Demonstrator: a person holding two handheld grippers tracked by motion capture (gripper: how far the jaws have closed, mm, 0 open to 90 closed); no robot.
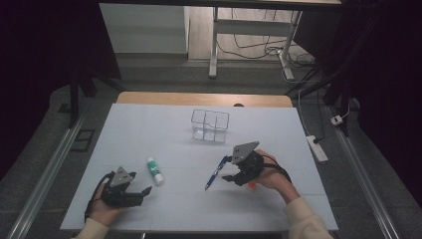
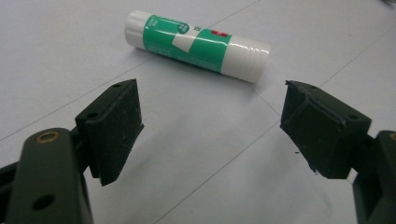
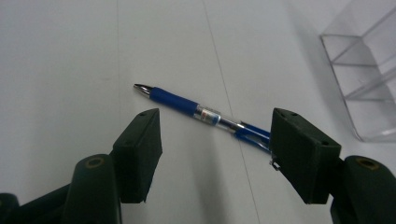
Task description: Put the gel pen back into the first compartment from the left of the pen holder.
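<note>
On the white table (image 1: 149, 129) the person holds 2 grippers, both with jaws spread apart and nothing between the pads.

The left gripper (image 1: 141, 192) sits low near the front edge, held in the left hand (image 1: 102, 201). Its jaws point toward the glue stick (image 1: 155, 171), which lies flat just beyond and to the right of them, not touching. In the left gripper view the glue stick (image 2: 196, 45) lies across the top of the frame, green and white label up, its ridged white cap end to the right, well clear of both black pads (image 2: 116, 130). The left gripper (image 2: 210, 126) frames bare table between its open jaws.

The right gripper (image 1: 230, 172) is held by the right hand (image 1: 271, 177) over the middle right of the table, right beside the blue ballpoint pen (image 1: 216, 173), which lies slanted with its tip toward the person. In the right gripper view the pen (image 3: 201, 112) lies on the table, its metal tip to the upper left and its rear end passing behind the right pad (image 3: 301, 158); whether that pad touches the pen is hard to tell. The right gripper (image 3: 215, 147) is wide open around it.

Farther back, a clear acrylic organizer (image 1: 210, 125) with 3 visible compartments stands upright, well apart from the glue stick and near the pen. Its corner (image 3: 364, 70) shows at the right edge of the right gripper view.
</note>
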